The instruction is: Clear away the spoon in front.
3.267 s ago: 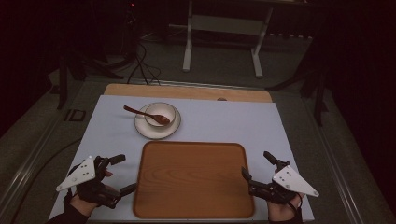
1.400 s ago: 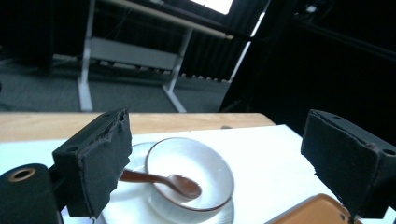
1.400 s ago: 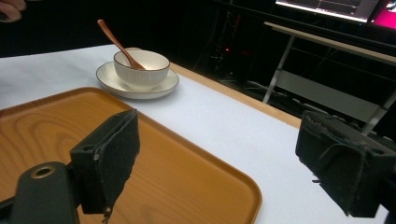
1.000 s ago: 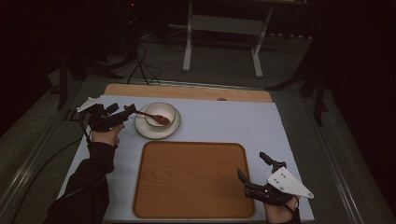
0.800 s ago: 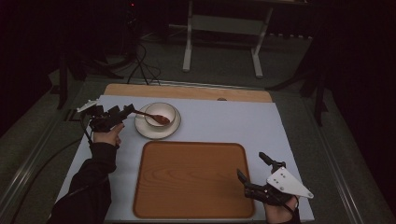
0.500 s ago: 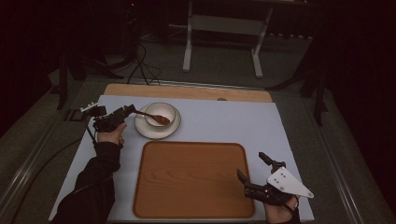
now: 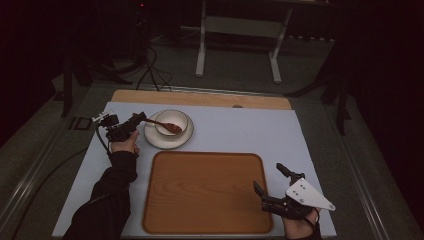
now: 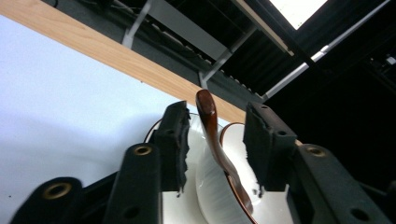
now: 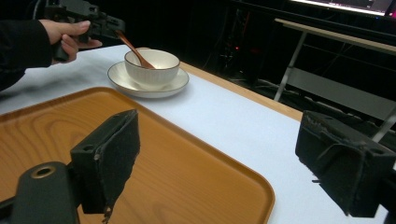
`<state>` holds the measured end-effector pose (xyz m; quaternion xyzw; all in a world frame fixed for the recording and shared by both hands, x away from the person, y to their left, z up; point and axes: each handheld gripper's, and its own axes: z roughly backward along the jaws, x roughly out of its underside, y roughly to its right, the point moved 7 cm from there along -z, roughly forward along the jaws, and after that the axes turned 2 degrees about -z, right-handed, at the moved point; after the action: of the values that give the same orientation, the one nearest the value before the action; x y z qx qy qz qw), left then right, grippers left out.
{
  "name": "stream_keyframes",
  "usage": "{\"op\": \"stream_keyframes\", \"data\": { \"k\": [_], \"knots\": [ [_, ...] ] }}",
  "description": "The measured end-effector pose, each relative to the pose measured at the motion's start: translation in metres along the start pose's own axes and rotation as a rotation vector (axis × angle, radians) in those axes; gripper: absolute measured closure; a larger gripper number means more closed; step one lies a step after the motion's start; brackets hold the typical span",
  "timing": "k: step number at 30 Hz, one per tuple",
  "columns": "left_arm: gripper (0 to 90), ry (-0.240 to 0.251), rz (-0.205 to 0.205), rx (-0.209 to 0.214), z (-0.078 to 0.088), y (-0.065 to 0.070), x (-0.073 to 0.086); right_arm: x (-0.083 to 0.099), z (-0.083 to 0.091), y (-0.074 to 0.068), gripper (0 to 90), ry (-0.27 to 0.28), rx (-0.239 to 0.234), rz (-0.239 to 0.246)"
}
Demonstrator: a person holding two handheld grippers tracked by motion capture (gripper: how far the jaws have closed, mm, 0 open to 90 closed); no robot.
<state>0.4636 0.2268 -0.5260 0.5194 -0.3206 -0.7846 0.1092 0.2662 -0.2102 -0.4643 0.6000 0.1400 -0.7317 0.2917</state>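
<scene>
White table (image 7: 240,130) | left gripper (image 8: 215,140) closing, jaws astride spoon handle (image 8: 208,112), untouched

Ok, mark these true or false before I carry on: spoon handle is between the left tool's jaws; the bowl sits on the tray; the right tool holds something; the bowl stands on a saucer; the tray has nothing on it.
1. The spoon handle lies between the left tool's jaws: true; they have just been closing, with gaps visible either side.
2. The bowl sits on the tray: false; it stands beyond it, on the table.
3. The right tool holds something: false; its jaws stand open and empty.
4. The bowl stands on a saucer: true.
5. The tray has nothing on it: true.
</scene>
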Motion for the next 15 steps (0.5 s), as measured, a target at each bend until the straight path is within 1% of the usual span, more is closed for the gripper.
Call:
{"op": "stream_keyframes", "data": {
  "k": [1, 3, 6, 8, 9, 10, 12, 13, 14, 15],
  "knots": [
    [63.1, 0.008, 0.001, -0.007, -0.0005, 0.0001, -0.0003, 0.0001, -0.0001, 0.0001, 13.6, -0.001, 0.001, 0.001],
    [66.4, 0.016, 0.017, -0.001, -0.0016, 0.0010, -0.0005, 0.0002, 0.0001, 0.0001, 13.6, -0.001, 0.000, 0.000],
    [72.4, 0.031, 0.024, -0.016, -0.0018, 0.0015, -0.0001, 0.0003, 0.0004, 0.0008, 13.7, -0.001, 0.001, -0.002],
    [77.0, 0.036, 0.040, -0.016, -0.0018, 0.0007, 0.0002, 0.0007, -0.0002, 0.0010, 13.7, -0.001, -0.001, -0.003],
    [78.3, 0.040, 0.040, -0.023, -0.0017, 0.0001, 0.0003, 0.0009, -0.0003, 0.0010, 13.7, -0.002, -0.002, -0.004],
    [80.8, 0.044, 0.048, -0.017, -0.0019, 0.0001, 0.0004, 0.0009, -0.0003, 0.0009, 13.7, -0.002, -0.002, -0.003],
    [81.8, 0.048, 0.056, -0.015, -0.0019, 0.0000, 0.0004, 0.0007, -0.0001, 0.0007, 13.7, -0.001, -0.003, -0.003],
    [82.4, 0.050, 0.059, -0.007, -0.0020, 0.0006, 0.0000, 0.0007, -0.0002, 0.0007, 13.8, 0.000, -0.003, -0.003],
    [82.7, 0.056, 0.057, -0.014, -0.0017, 0.0010, -0.0008, 0.0009, -0.0003, 0.0008, 13.8, -0.002, -0.005, -0.004],
    [83.2, 0.064, 0.060, -0.010, -0.0014, 0.0023, -0.0020, 0.0010, -0.0004, 0.0009, 13.8, -0.002, -0.004, -0.004]
  ]
}}
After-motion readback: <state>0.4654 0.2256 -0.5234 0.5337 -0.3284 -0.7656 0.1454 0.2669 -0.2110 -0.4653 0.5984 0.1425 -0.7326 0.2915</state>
